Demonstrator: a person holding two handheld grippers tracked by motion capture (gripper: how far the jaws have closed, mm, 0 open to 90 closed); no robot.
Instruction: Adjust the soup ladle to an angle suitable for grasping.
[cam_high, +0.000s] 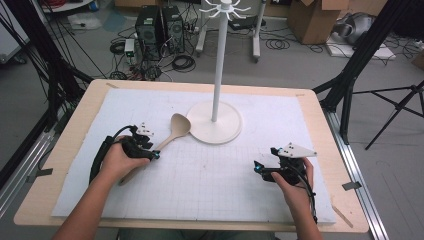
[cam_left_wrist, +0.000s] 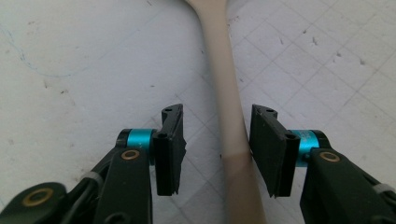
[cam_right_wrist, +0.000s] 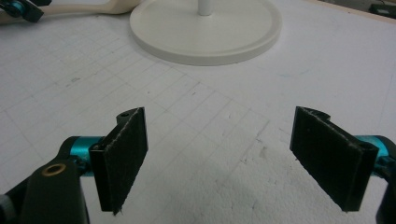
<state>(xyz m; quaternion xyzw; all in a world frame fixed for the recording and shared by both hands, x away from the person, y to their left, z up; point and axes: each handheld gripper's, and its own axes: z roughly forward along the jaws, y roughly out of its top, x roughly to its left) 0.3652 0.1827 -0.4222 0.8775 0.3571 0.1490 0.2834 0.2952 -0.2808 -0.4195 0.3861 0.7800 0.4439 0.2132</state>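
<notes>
Beige wooden spoon (cam_high: 172, 134) lies flat on the white gridded mat (cam_high: 210, 180), bowl end just beside the round base of the white hook stand (cam_high: 215, 122), handle running back toward the person's left hand; the left gripper (cam_left_wrist: 215, 149) straddles the handle, one pad (cam_left_wrist: 268, 149) touching or nearly touching it, the other pad (cam_left_wrist: 169, 149) still clear of it, so the jaws are not yet clamped. Step in hand, as judged: closing on the handle for a pick-up. Next move calls for finishing the squeeze, then a level lift; an off-centre grip may let the spoon pivot. Right gripper (cam_right_wrist: 217, 158) rests well apart on the mat, jaws spread wide, nothing between them. Spoon bowl is cut off in the left gripper view; handle end is hidden under the left hand in the high view; the stand's hooks are too small to count.
</notes>
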